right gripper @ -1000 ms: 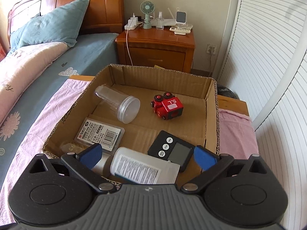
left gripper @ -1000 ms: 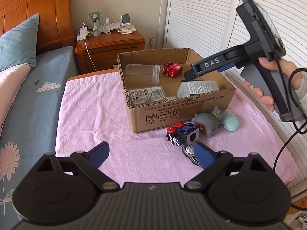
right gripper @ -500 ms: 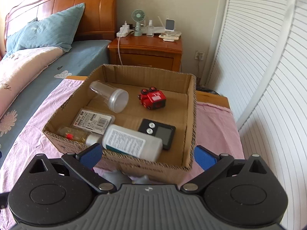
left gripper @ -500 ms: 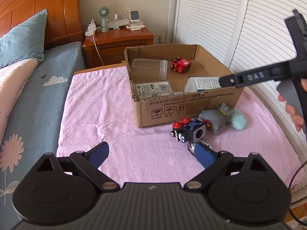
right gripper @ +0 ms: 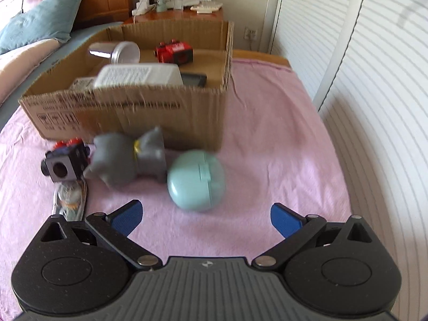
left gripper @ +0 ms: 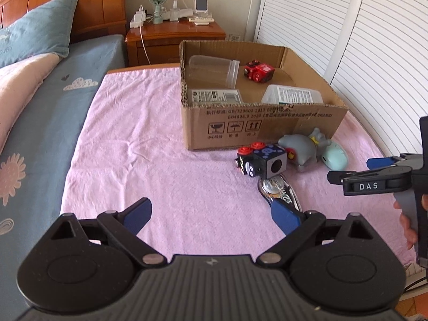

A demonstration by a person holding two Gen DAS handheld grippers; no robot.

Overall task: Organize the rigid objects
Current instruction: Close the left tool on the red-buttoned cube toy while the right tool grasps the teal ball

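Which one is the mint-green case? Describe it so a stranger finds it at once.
Start at the cardboard box on the pink cloth. Just in front of its right corner lies a row of small things. The mint-green case is the rightmost, beside the grey figurine: smooth, rounded, pale green, with a seam and small clasp.

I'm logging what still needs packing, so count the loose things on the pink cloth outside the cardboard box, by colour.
Grey: 1, the grey figurine
Mint green: 1, the round mint case
Black with red knobs: 1, the toy cube
Clear and silvery: 1, the flat clear packet
Total: 4
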